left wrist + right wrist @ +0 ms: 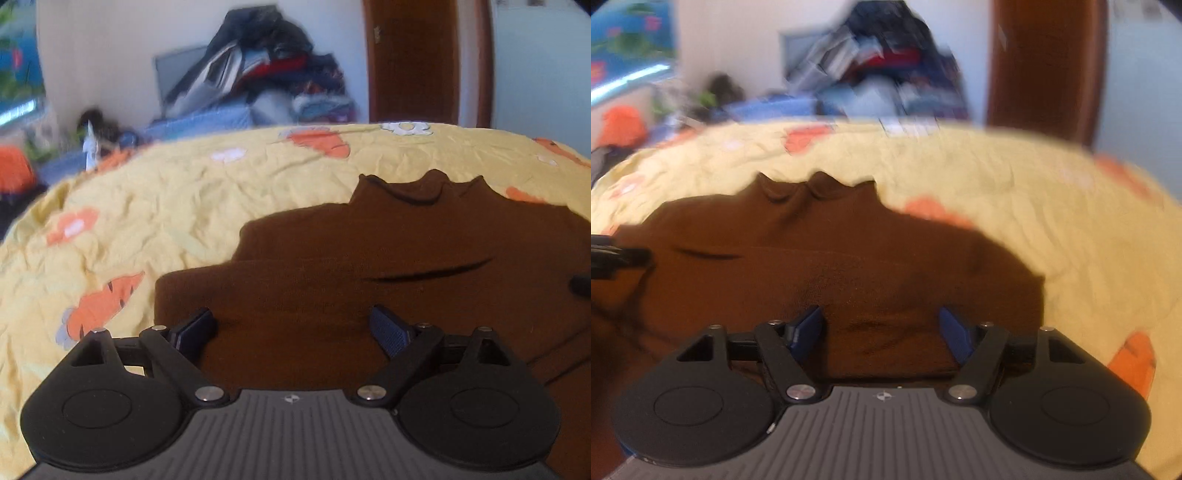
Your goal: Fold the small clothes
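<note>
A bed covered by a yellow bedsheet (177, 206) printed with orange carrots and white flowers fills most of both views; the sheet is creased all over. Behind it stand a pale wall, one brown wooden door (413, 59) to the right, and one tall heap of mixed clothes (266, 66) on a blue-covered surface against the wall. At far left are an orange object (14, 166) and some small, blurred clutter.

One brown garment (388, 258) lies on the sheet, its collar edge at the far side and its lower part folded up over the body, leaving a straight near fold.

Two grippers hover over that fold. The left gripper (295, 325) has its jaws spread wide, gripping nothing. The right gripper (881, 328) is also parted, somewhat less, empty too. Nothing lies between the grippers and the cloth.
</note>
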